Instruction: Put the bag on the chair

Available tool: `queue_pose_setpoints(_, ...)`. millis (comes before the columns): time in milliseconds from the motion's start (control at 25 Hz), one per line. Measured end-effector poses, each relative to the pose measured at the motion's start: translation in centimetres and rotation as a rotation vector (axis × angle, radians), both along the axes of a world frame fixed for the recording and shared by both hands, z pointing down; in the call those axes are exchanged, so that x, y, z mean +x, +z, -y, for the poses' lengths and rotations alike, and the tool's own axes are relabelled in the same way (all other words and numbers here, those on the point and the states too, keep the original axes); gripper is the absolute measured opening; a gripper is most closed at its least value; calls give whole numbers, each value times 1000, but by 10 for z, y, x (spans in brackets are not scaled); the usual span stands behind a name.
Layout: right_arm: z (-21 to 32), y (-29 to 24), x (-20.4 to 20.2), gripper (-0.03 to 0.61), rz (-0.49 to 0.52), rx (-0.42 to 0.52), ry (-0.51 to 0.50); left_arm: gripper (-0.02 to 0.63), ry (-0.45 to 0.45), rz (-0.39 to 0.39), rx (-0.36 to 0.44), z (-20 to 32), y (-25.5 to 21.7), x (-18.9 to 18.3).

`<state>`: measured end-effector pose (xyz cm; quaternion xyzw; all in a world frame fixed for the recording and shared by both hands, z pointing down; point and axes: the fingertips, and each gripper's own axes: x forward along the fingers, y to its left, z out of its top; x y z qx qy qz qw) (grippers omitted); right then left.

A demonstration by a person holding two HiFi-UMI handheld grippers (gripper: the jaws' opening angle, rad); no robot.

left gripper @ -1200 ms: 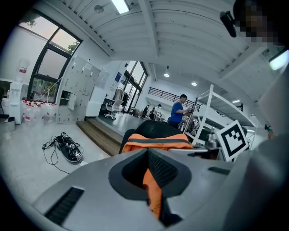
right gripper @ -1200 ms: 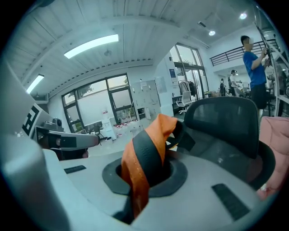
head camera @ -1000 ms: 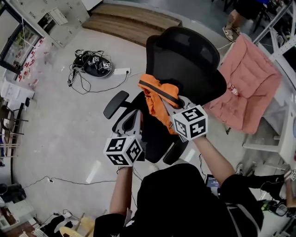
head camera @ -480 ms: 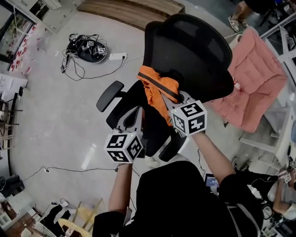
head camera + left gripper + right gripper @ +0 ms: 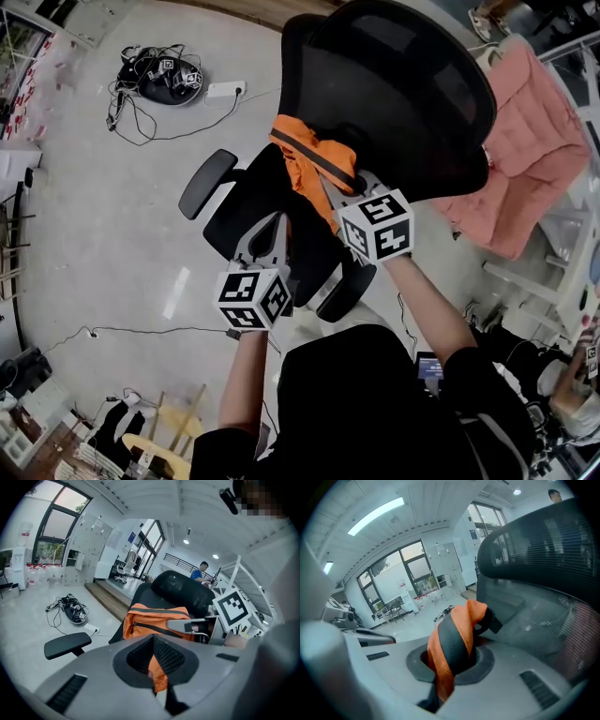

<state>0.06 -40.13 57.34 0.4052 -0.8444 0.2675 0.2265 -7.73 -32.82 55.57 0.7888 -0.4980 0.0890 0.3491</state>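
Over the seat of the black mesh office chair [image 5: 246,214], the orange fabric bag with black zip and webbing [image 5: 314,169] now sits closer to the backrest [image 5: 403,94] than a second ago. Then it hung out over the seat middle. Now its upper edge lies just beside the backrest's lower rim.

Both tools have travelled forward with it. The left gripper [image 5: 274,234] stays pinched on a fold of the bag's orange cloth, seen between its jaws in the left gripper view. The right gripper [image 5: 336,192] stays clamped narrow on the orange-and-black strap [image 5: 452,648].

Judgement: carry nearly complete, bag above the target. Lowering and letting go remain. Whether its underside touches the seat I cannot tell.

Orientation: the long axis runs across the seat, roughly parallel to the backrest, from the side of the far armrest [image 5: 206,183] toward the right gripper. The zipped face [image 5: 154,620] points back toward the person. The strapped end is uppermost.
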Motion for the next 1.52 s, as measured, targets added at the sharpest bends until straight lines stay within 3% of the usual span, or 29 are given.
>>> queue_pose_setpoints(320, 21, 35, -1, 14, -8, -26, -22, 9, -17, 15, -33, 19, 31, -4)
queue_pose_setpoints(600, 35, 65, -3, 14, -4, -45, -25, 9, 26, 34, -68, 31, 59, 4)
queue_pose_setpoints(1240, 28, 134, 40, 14, -74, -79, 62, 9, 74, 22, -118, 32, 101, 31)
queue_pose_setpoints(1520, 16, 155, 65, 14, -152, -99, 90, 9, 116, 22, -131, 26, 107, 49)
